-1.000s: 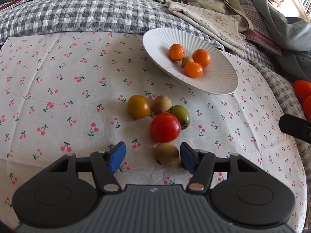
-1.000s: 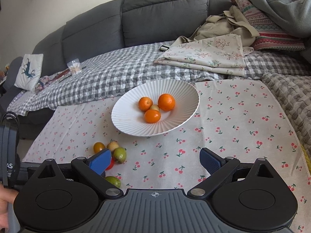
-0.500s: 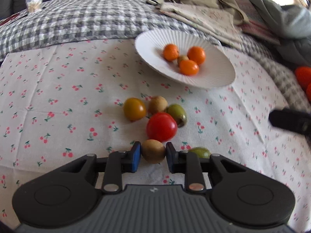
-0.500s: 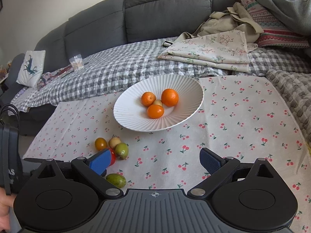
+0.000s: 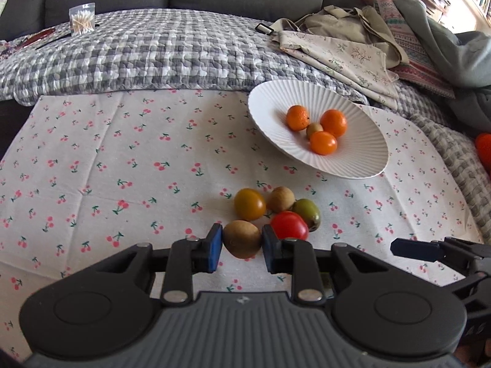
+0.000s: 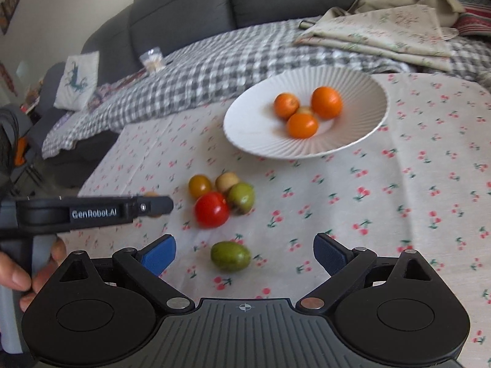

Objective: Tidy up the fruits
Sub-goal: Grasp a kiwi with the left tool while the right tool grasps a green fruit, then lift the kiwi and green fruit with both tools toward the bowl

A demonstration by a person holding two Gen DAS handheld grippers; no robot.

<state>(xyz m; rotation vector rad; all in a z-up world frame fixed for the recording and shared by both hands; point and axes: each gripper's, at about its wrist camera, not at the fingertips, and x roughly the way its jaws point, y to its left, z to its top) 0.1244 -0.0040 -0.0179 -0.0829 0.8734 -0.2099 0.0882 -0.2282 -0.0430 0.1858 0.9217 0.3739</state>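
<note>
My left gripper (image 5: 241, 247) is shut on a brown kiwi-like fruit (image 5: 241, 238) and holds it just above the cherry-print cloth. Behind it lie a yellow-orange tomato (image 5: 249, 204), a tan round fruit (image 5: 280, 199), a green fruit (image 5: 307, 213) and a red tomato (image 5: 289, 225). The white ribbed bowl (image 5: 362, 156) holds three orange fruits and a small tan one. My right gripper (image 6: 244, 254) is open, its fingers either side of a green fruit (image 6: 230, 256) lying on the cloth. The left gripper shows side-on in the right wrist view (image 6: 153, 205).
A grey checked blanket (image 5: 153, 52) and folded cloths (image 5: 343, 52) lie behind the cloth. A bag of toothpicks (image 5: 82, 22) sits far left. The grey sofa backs the scene. A white cushion (image 6: 76, 79) is at the left.
My left gripper closed on the brown fruit and lifted it slightly, shifting left. My right gripper moved down and forward toward the lone green fruit.
</note>
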